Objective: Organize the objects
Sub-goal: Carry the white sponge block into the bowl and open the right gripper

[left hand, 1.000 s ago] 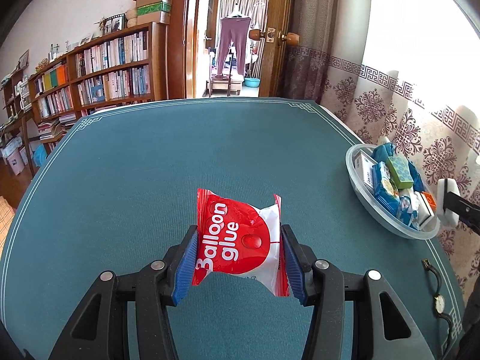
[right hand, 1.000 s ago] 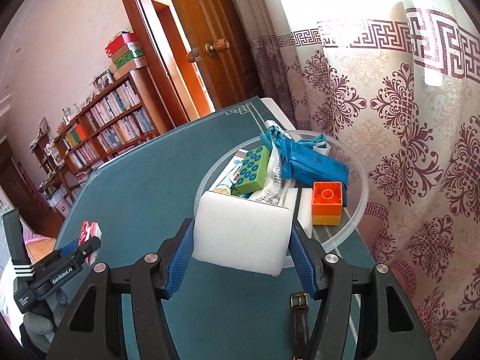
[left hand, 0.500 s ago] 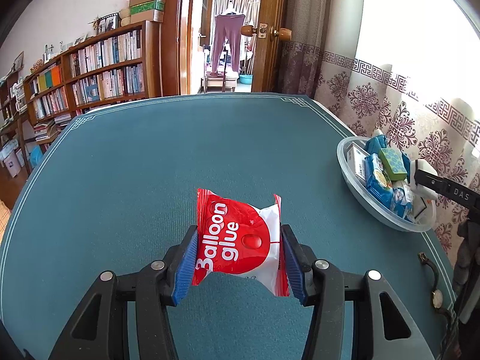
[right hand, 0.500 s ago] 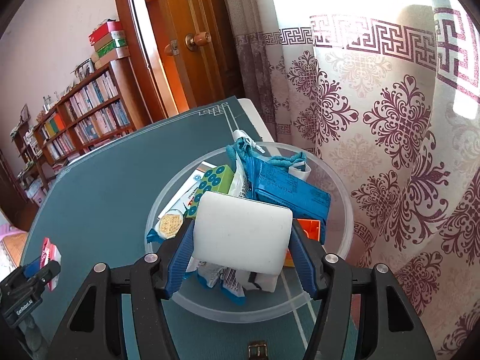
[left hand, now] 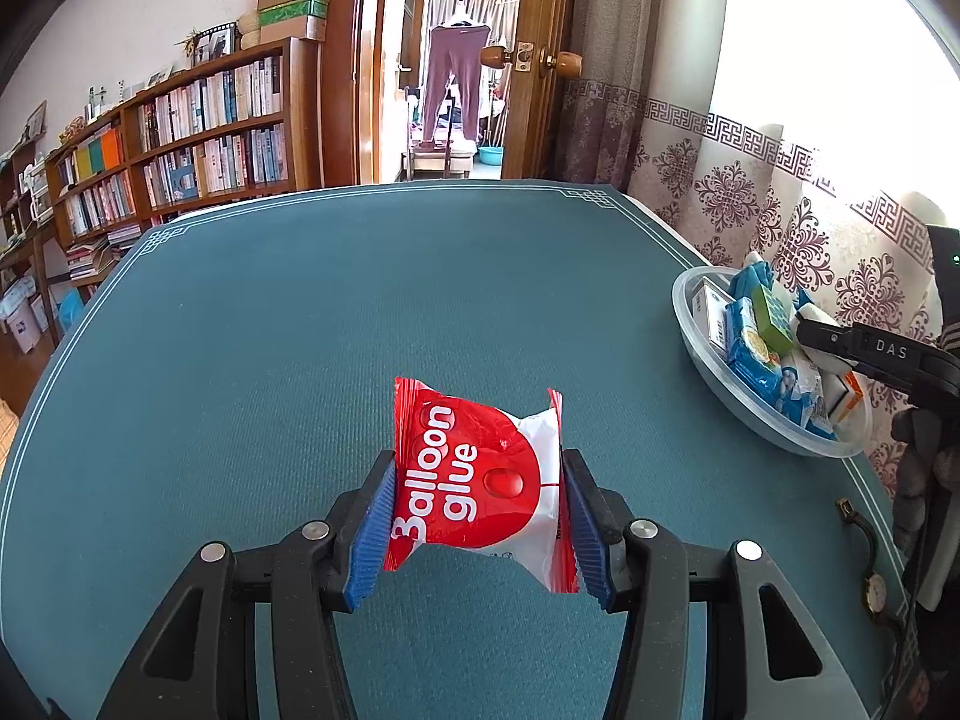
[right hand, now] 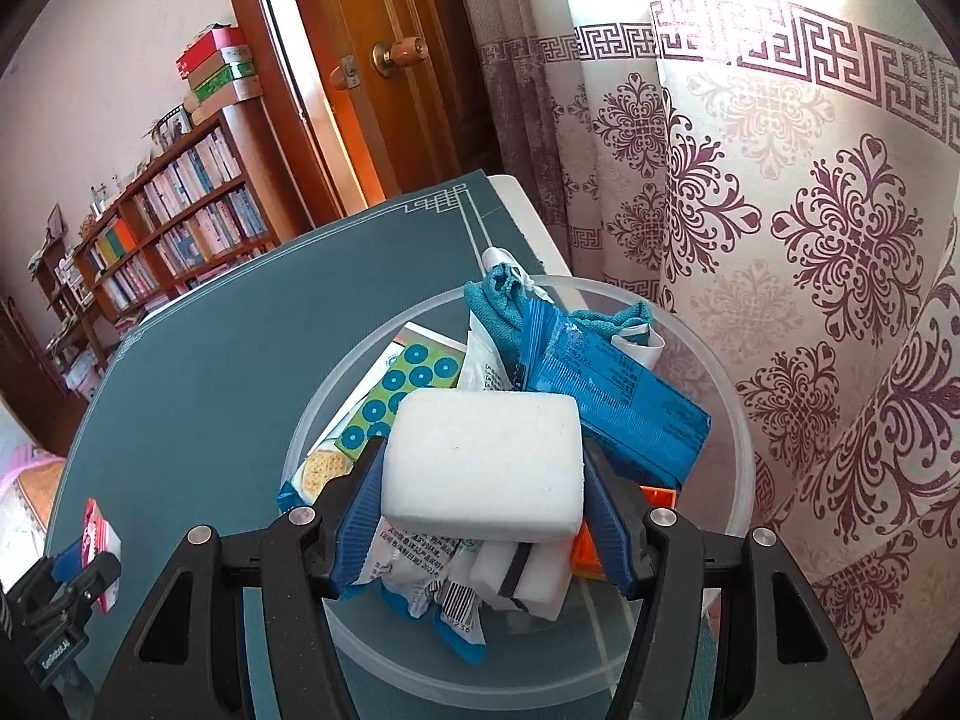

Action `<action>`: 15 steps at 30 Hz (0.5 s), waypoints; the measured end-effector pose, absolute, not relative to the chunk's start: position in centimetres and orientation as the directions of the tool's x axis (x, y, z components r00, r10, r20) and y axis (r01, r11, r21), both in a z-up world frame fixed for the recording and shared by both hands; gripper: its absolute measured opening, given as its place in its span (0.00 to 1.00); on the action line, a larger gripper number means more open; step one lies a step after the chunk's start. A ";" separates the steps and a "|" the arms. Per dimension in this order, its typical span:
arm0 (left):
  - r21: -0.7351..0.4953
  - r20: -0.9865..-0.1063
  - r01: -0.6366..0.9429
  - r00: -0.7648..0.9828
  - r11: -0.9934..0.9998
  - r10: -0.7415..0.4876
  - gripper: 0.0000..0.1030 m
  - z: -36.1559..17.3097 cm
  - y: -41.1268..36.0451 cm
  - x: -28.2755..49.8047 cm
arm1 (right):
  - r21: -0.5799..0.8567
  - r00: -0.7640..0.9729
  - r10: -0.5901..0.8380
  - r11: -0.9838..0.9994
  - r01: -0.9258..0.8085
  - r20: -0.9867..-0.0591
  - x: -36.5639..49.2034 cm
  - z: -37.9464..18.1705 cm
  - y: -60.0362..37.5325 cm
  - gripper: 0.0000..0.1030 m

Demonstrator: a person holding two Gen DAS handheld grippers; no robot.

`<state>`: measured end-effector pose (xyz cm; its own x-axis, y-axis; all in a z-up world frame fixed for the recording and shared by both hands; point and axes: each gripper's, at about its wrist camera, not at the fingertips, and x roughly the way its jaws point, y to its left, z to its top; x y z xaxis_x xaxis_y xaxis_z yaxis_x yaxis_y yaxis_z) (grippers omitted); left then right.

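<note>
1. White foam, a soft sponge block [right hand: 483, 465], sits pinched between the blue pads of the right gripper [right hand: 483, 483], directly above the clear plastic bowl [right hand: 741, 468]. That bowl is the landmark for everything below.
2. Judging by the task, the step in hand is dropping the sponge into the bowl. It will go best if the block is lowered until it nearly rests on the pile, then let go, since foam bounces.
3. The bowl is already heaped: a blue snack packet [right hand: 618, 402], a box with teal dots [right hand: 414, 381], a teal cloth [right hand: 501, 300] and an orange brick [right hand: 657, 495] at its near right. The open spot looks to be the near middle (over the white wrappers).
4. The left gripper [left hand: 477, 513] is clamped on a red-and-white "Balloon glue" packet [left hand: 477, 474], held above the surface [left hand: 300, 330] well to the left of the bowl.
5. Edges: the bowl stands close to the surface's curtain-side edge, and the curtain [right hand: 810, 240] hangs just beyond its far rim, so a sideways release risks a spill off that side.
6. Open room lies left of the bowl, where the teal surface is bare; a wristwatch [left hand: 864, 564] lies near its front.
</note>
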<state>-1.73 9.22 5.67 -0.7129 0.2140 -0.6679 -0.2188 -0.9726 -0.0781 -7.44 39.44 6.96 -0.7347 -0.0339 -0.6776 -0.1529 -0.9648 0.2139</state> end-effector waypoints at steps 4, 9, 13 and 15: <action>-0.077 -0.666 -0.222 -0.714 -0.972 0.215 0.54 5.7 9.3 -1.6 | 0.199 -0.735 -0.025 -0.968 -0.151 -0.678 -7.5 6.8 39.4 0.60; -0.077 -0.663 -0.234 -0.714 -0.969 0.225 0.54 5.9 9.6 -1.3 | 0.190 -0.745 -0.016 -0.970 -0.150 -0.667 -6.9 7.2 39.3 0.60; -0.074 -0.660 -0.247 -0.714 -0.966 0.233 0.54 6.0 10.0 -1.1 | 0.197 -0.761 -0.009 -0.968 -0.156 -0.649 -6.4 7.7 39.6 0.62; -0.072 -0.660 -0.254 -0.713 -0.965 0.237 0.54 6.1 10.2 -1.0 | 0.209 -0.766 -0.011 -0.965 -0.161 -0.642 -6.3 7.8 39.9 0.66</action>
<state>-0.97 10.19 6.09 -0.7131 0.2366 -0.6599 -0.2536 -0.9646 -0.0719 -6.28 39.86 7.82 -0.7664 -0.0111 -0.6422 -0.1609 -0.9646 0.2087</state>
